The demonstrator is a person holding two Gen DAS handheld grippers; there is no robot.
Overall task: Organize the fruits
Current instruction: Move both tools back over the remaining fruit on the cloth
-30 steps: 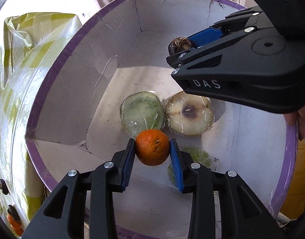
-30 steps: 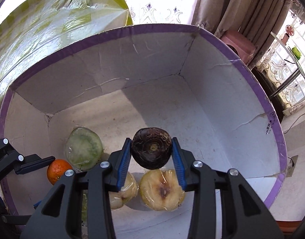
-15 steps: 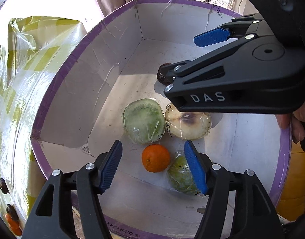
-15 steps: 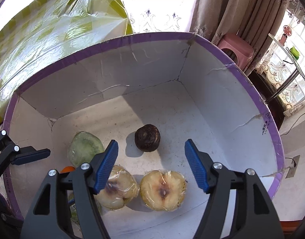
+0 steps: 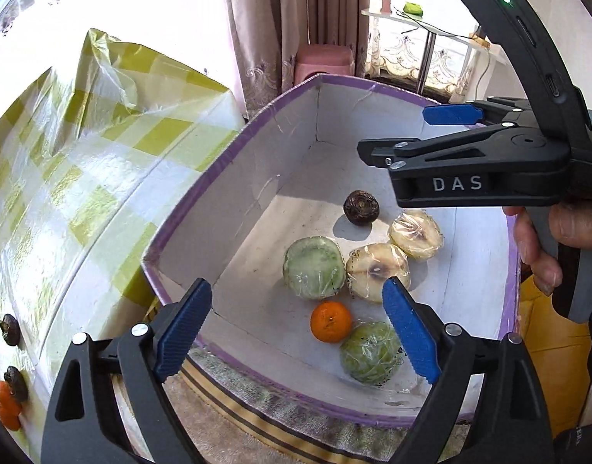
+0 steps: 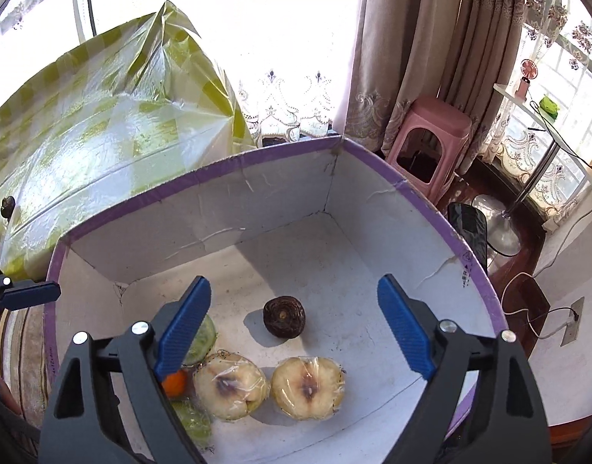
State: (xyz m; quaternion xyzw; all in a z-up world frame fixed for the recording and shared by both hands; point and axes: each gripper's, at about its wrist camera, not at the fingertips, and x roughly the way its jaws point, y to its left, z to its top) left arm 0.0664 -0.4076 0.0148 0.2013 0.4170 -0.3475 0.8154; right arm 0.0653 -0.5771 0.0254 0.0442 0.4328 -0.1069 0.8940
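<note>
A white box with a purple rim [image 5: 226,158] [image 6: 257,156] holds the fruit. An orange [image 5: 330,321] [image 6: 175,382] and a dark round fruit [image 5: 360,207] [image 6: 284,316] lie loose on its floor. Beside them lie two wrapped green halves [image 5: 314,267] [image 5: 368,352] and two wrapped pale halves [image 5: 377,270] [image 6: 307,382]. My left gripper [image 5: 296,328] is open and empty, above the box's near edge. My right gripper [image 6: 292,328] [image 5: 408,131] is open and empty, raised above the box.
A table with a green checked plastic cloth [image 5: 63,178] [image 6: 102,123] stands left of the box. More dark fruits [image 5: 10,326] and oranges [image 5: 5,406] lie on it at far left. A pink stool [image 6: 431,139] and curtains stand behind the box.
Both grippers opened, letting the orange and the dark fruit drop onto the box floor, then lifted up and back from the box.
</note>
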